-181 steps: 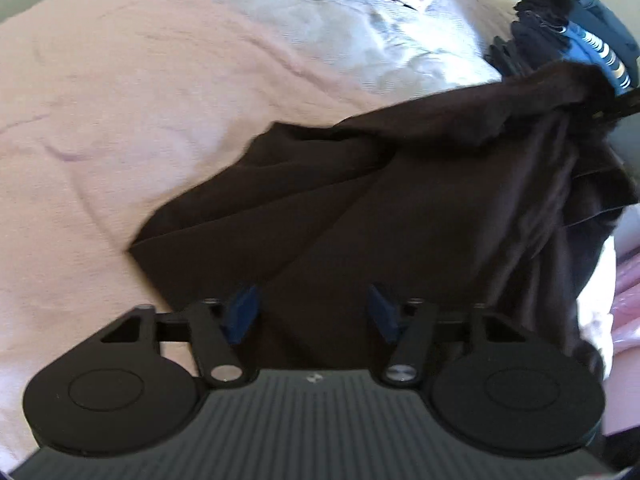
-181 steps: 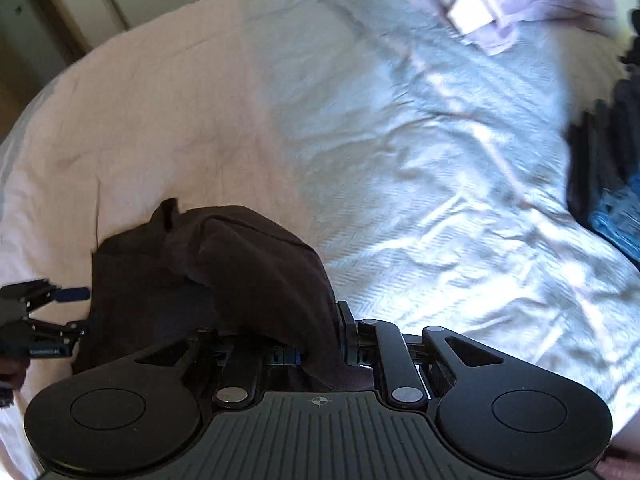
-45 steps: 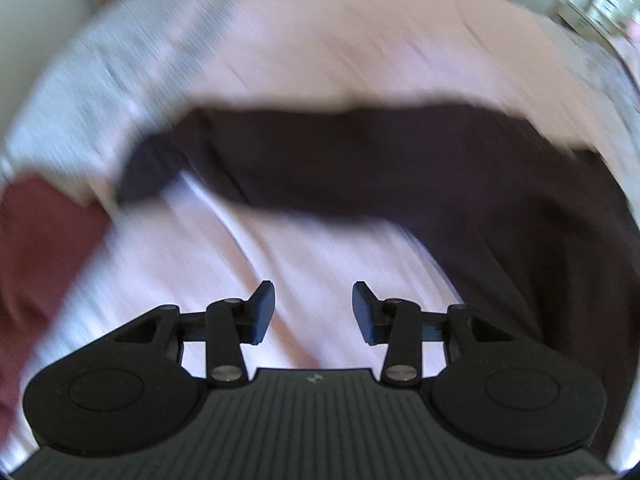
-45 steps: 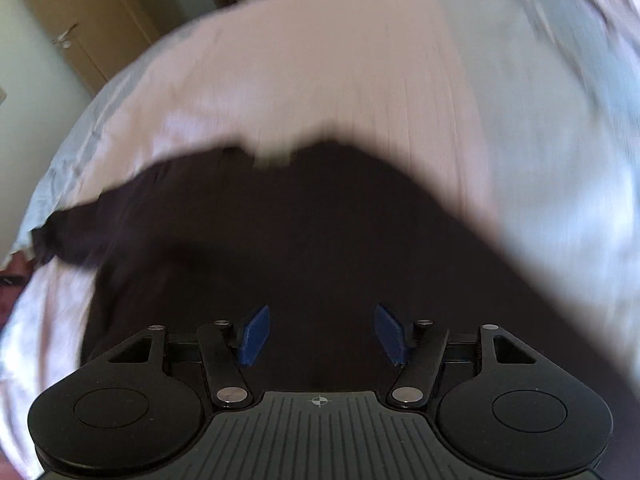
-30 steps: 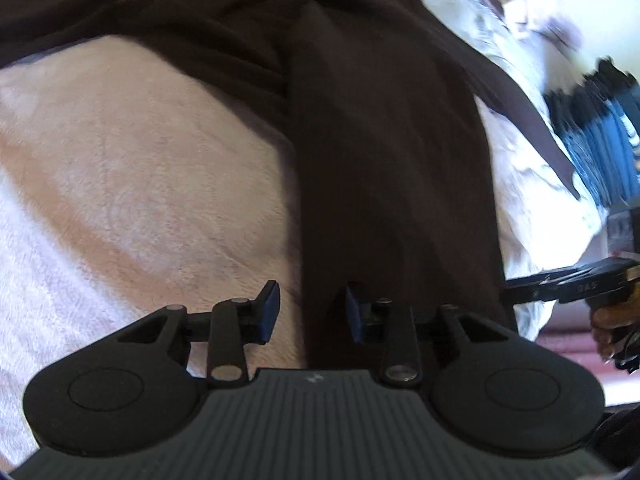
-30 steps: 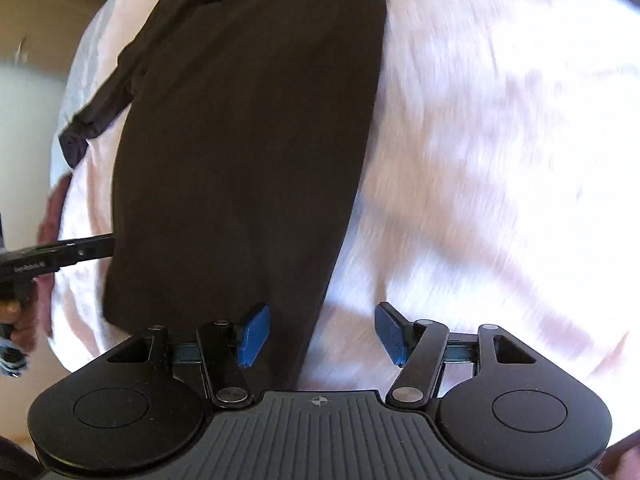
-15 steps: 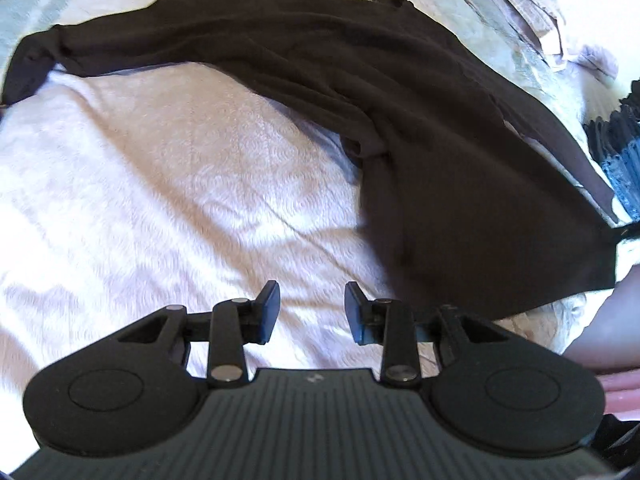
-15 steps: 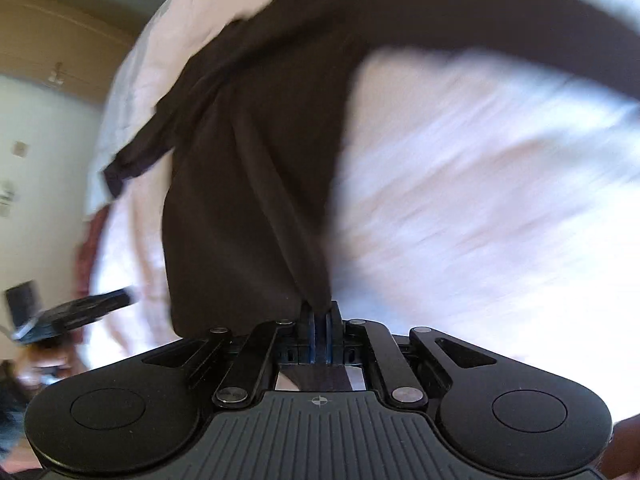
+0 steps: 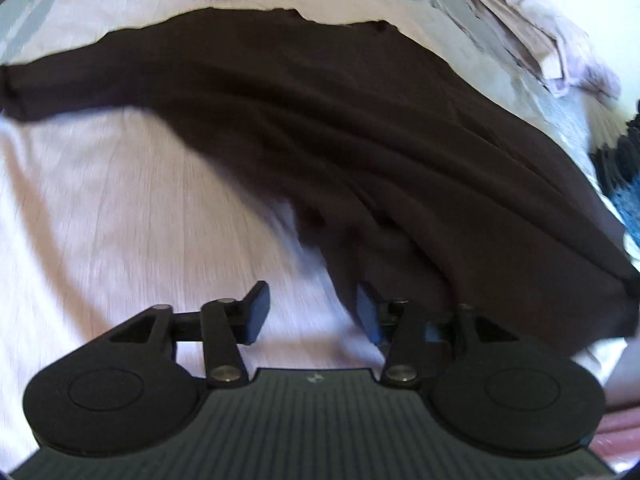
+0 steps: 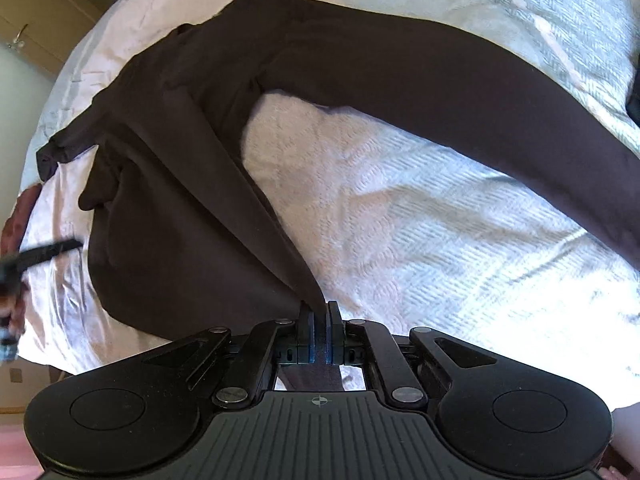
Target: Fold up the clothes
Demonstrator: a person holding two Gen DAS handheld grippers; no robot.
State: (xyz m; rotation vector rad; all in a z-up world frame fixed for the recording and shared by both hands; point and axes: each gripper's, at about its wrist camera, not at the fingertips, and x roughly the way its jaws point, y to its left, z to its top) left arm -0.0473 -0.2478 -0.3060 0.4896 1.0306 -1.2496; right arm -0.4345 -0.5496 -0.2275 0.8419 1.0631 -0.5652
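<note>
A dark brown long-sleeved shirt (image 9: 360,128) lies spread on the bed, sleeves stretched left and right. My left gripper (image 9: 312,312) is open and empty, low over the bedcover at the shirt's lower left hem corner; its right finger sits at the cloth's edge. My right gripper (image 10: 319,328) is shut on the shirt's (image 10: 192,184) lower right hem corner, the cloth pinched between its blue pads. The left gripper also shows in the right wrist view (image 10: 44,254), blurred, at the far left.
The bed has a pale pink and grey quilted cover (image 10: 420,208). A pink folded garment (image 9: 560,52) lies at the back right. A stack of dark and blue clothes (image 9: 620,168) sits at the right edge. A dark red cloth (image 10: 20,208) lies at the bed's left.
My left gripper has dropped closer to the shirt's hem and opened a little wider. My right gripper stays shut on the hem corner; the shirt now lies flatter.
</note>
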